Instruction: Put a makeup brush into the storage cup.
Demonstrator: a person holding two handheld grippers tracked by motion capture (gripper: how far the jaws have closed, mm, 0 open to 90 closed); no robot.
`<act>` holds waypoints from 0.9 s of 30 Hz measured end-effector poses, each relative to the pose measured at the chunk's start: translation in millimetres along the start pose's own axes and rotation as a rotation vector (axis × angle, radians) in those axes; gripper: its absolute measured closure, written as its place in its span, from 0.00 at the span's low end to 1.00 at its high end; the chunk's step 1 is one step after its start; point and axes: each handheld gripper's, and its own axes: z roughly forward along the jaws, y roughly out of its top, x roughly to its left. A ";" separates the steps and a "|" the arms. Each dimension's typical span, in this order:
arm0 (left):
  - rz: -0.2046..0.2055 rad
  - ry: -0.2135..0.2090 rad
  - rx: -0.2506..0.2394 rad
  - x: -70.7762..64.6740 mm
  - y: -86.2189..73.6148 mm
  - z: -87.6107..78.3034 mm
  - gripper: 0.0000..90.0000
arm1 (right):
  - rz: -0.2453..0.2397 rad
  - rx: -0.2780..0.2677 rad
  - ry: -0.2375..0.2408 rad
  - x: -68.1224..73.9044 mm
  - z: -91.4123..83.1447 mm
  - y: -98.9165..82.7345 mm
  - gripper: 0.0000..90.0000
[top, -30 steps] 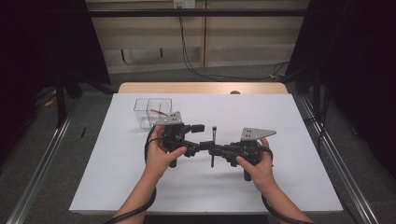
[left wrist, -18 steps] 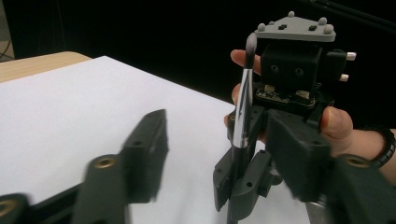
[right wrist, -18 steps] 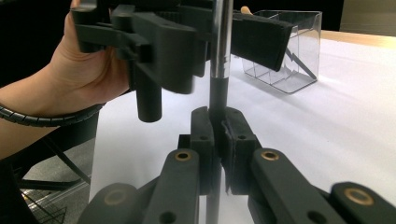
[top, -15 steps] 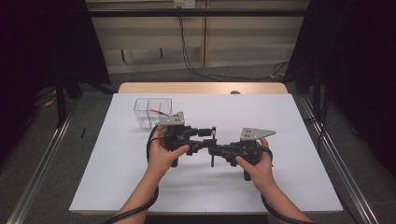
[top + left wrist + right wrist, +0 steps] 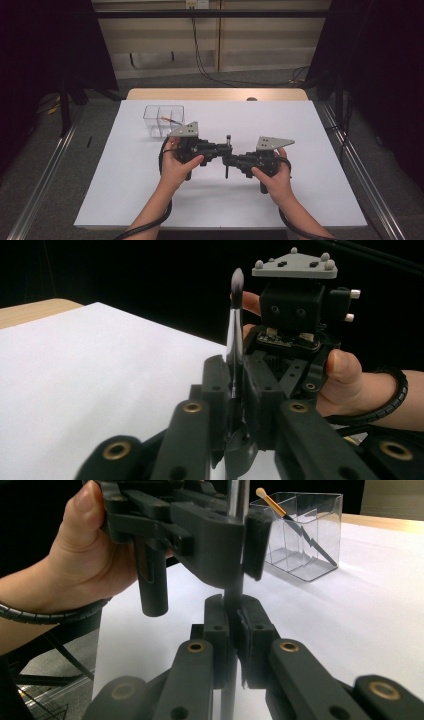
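High view: slim dark brush (image 5: 227,156) held upright over the white sheet on the counter (image 5: 320,130), in front and right of the clear plastic box (image 5: 163,120). Left claw (image 5: 223,149) and right claw (image 5: 229,161) met at the brush from either side, each topped by a grey three-cornered plate. Inside the box, a thin stick with an orange tip leaning on the divider.

Left gripper view: left claw (image 5: 235,390) just closed, matte black jaws pinching the glossy handle of the brush (image 5: 235,335); soft grey bristle tip up top. Right claw's boxy black body behind, held in the right hand (image 5: 340,375).

Right gripper view: right claw (image 5: 234,625) pressed together on the brush (image 5: 235,600) shaft. Left claw (image 5: 239,535) gripping the same shaft higher up. Box (image 5: 305,535) behind, transparent, two compartments. No readable writing.
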 end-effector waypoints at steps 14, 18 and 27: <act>0.002 0.002 -0.051 -1.4 -0.8 -5.2 0.93 | -0.003 -0.020 0.004 2.1 -0.6 0.3 0.91; 0.007 0.004 -0.058 -1.6 1.0 -9.3 0.93 | -0.009 -0.011 -0.001 2.0 -2.1 -0.9 0.85; 0.024 0.018 -0.074 -3.4 2.0 -21.6 0.93 | -0.040 -0.017 -0.021 2.0 -9.8 0.6 0.54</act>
